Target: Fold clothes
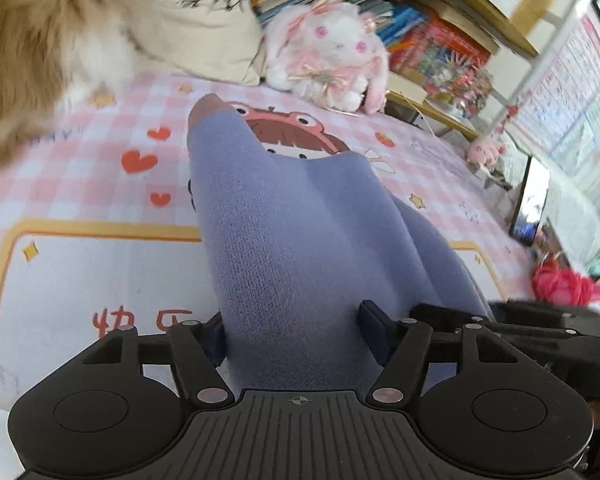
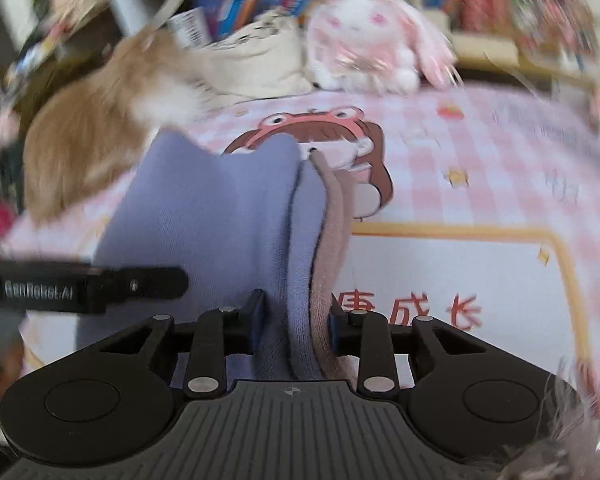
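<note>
A: Where is the lilac-blue knitted garment (image 1: pixel 296 240) w/ the dusty-pink edge?
B: Lifted over the pink checked cartoon mat (image 1: pixel 80 184). Its long axis runs away from both cameras, pink tip pointing toward the white-pink plush rabbit (image 1: pixel 332 52).
A: Left tongs (image 1: pixel 296 332)?
B: Clamped on the garment; fabric fills the gap.
A: Right tongs (image 2: pixel 296 320)?
B: Narrow, pinching blue and pink layers together.
A: Containers?
B: A cream cloth bag (image 1: pixel 204 32) by the rabbit; contents I cannot tell. Fluffy ginger-white cat (image 2: pixel 100 132) just beside the garment.

One purple garment (image 1: pixel 292 240), one cat (image 1: pixel 40 48), one plush rabbit (image 1: pixel 328 52), one cloth bag (image 1: pixel 204 28), two hand-held grippers (image 1: pixel 292 332).
</note>
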`<state>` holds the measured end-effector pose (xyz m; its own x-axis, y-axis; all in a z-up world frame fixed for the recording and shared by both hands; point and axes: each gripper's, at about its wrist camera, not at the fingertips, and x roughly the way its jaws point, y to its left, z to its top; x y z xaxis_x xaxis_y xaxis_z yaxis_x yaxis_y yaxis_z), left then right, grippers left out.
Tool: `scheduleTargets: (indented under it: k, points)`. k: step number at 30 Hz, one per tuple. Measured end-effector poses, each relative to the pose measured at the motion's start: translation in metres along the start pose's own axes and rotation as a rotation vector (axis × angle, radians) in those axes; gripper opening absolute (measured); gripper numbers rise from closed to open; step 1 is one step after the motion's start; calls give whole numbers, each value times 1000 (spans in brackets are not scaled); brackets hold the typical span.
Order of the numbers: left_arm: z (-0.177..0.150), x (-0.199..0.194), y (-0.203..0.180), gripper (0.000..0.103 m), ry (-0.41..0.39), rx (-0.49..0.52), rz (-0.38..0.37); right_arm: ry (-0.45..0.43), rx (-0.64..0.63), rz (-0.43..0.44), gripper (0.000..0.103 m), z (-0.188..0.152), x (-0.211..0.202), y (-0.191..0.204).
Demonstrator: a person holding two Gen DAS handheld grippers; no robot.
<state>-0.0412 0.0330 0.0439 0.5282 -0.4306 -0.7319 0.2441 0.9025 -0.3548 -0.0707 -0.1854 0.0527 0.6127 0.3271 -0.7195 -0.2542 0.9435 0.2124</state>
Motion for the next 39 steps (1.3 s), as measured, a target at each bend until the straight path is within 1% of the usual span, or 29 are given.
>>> scheduleTargets:
  k: [1,3,4,6,7,12,14,16,17,19,21,24,27,32,36,39]
  points:
    - [1,2,3,70,13,-17,-2,6,30,12,28,-1,1,-4]
    - [1,5,18,74,37,-108,-41,19,89,35,33,-2,2,-11]
    - [0,5,24,75,40,-152,-62,25,119,46,40,-2,3,-15]
    - [-2,6,38,75,48,-240,-103,38,179,69,43,-4,5,-23]
    - [-3,5,42,75,46,-265,-119,44,209,81,43,-4,6,-27]
    - [-7,7,48,74,25,-301,-160,75,358,138,45,-7,10,-46]
    - [-9,8,48,73,13,-321,-170,85,407,159,41,-8,11,-52]
    - [-9,9,48,72,4,-333,-174,73,382,163,37,-7,9,-50]
    - [-9,8,47,62,5,-324,-165,68,370,166,34,-6,8,-48]
    - [-10,5,45,57,-1,-301,-149,54,337,167,31,-5,6,-45]
    - [-8,0,37,53,-20,-250,-133,21,246,147,29,-3,-1,-33]
    - [-4,-7,27,52,-57,-179,-118,-25,152,127,28,0,-8,-21]
    - [2,-14,23,52,-99,-146,-126,-73,103,108,28,5,-13,-14]
    - [19,-19,25,52,-152,-134,-148,-134,83,100,28,23,-15,-13]
    - [44,-14,26,52,-173,-127,-148,-155,55,89,27,46,-7,-11]
    - [62,-6,32,52,-187,-124,-145,-161,49,90,27,66,7,-15]
